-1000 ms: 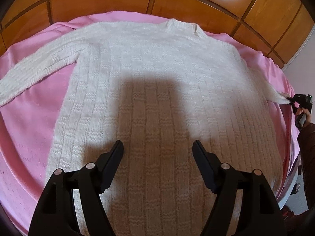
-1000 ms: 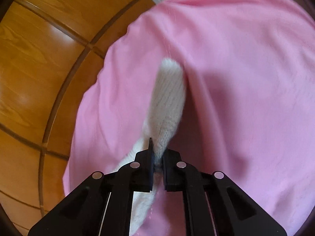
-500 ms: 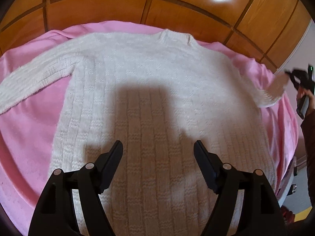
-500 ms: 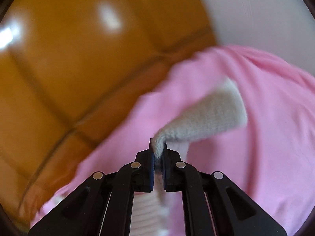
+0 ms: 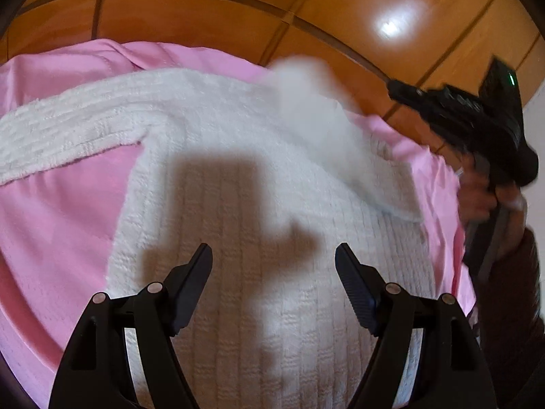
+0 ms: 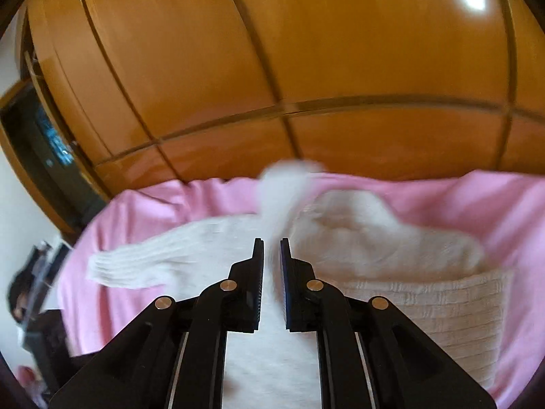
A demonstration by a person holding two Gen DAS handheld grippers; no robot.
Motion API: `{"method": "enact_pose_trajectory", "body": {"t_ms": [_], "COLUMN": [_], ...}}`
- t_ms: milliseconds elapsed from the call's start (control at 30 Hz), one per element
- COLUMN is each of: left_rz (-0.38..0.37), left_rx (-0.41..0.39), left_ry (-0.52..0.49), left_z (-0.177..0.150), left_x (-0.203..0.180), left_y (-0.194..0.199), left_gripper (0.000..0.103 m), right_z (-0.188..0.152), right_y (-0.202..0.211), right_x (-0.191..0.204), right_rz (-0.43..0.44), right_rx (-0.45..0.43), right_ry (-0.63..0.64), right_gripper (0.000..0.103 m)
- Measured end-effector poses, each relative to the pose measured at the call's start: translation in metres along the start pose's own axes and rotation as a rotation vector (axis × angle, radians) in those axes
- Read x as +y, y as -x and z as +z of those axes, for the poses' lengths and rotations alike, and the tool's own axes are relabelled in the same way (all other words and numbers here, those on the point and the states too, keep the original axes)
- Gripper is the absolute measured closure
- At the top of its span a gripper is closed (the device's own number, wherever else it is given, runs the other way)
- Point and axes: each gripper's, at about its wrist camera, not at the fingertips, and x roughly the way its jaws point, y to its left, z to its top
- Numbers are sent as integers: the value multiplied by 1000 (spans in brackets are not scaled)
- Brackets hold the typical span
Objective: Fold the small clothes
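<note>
A white knit sweater (image 5: 259, 204) lies front-up on a pink sheet (image 5: 58, 211). My left gripper (image 5: 274, 255) is open and empty, hovering over the sweater's lower body. The sweater's right sleeve (image 5: 313, 102) is blurred in mid-air over the chest, clear of my right gripper (image 5: 402, 93), which is seen at the right edge. In the right wrist view my right gripper (image 6: 271, 243) has its jaws slightly apart with nothing between them, and the sleeve (image 6: 282, 191) flies just ahead of it. The left sleeve (image 6: 133, 262) lies spread out on the sheet.
Orange wooden wardrobe panels (image 5: 211, 10) stand right behind the bed. A dark shelf opening (image 6: 44, 143) shows at far left in the right wrist view. My left gripper also shows there (image 6: 37, 272), at the sheet's left edge.
My right gripper swung the right sleeve up and inward over the sweater body, then opened and let it go; the sleeve is now airborne. My left gripper moved slightly closer, still open.
</note>
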Motion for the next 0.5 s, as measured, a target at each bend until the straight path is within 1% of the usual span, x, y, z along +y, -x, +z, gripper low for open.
{"method": "enact_pose_trajectory", "body": {"t_ms": [33,67,133,200,300,333,400,433,467,500], "left_rz": [-5,-10,-24,-49,-59,-60,-60,-64,-63,-65], "left_rx": [-3,-8,-14,-3,6,13,25,37,59,68], "left_ry": [6,13,30,65,113,131,146,151,165,173], "left_z": [2,6,11,21,32,38,51,55,61,64], "left_x": [2,5,11,16,20,22,27,26,27,27], "left_y": [0,0,-3,-13,-28,-36,-53,-61,-73,-80], "left_gripper": [29,29,29,29,29,30,35,43,46,46], "right_z": [-4,-9,-17,-38,-61,-77,-98,-105,-115,-120], "right_y": [10,22,42,69,93,105,117,120,124,127], "right_x": [-8,-17,-35,-56,-88,-103,-121,-126,-135,-141], "right_rz": [12,2,-32,-84,-172,-209,-259,-278,-296,-305], "right_rx": [-17,-49,-64,-68,-56,-46,-29,-25,-20,-19], "right_ry": [-49,-93,-128,-159,-206,-241,-283,-298,-323,-341], "right_gripper": [53,46,46,46,46,46,46,46,46,46]}}
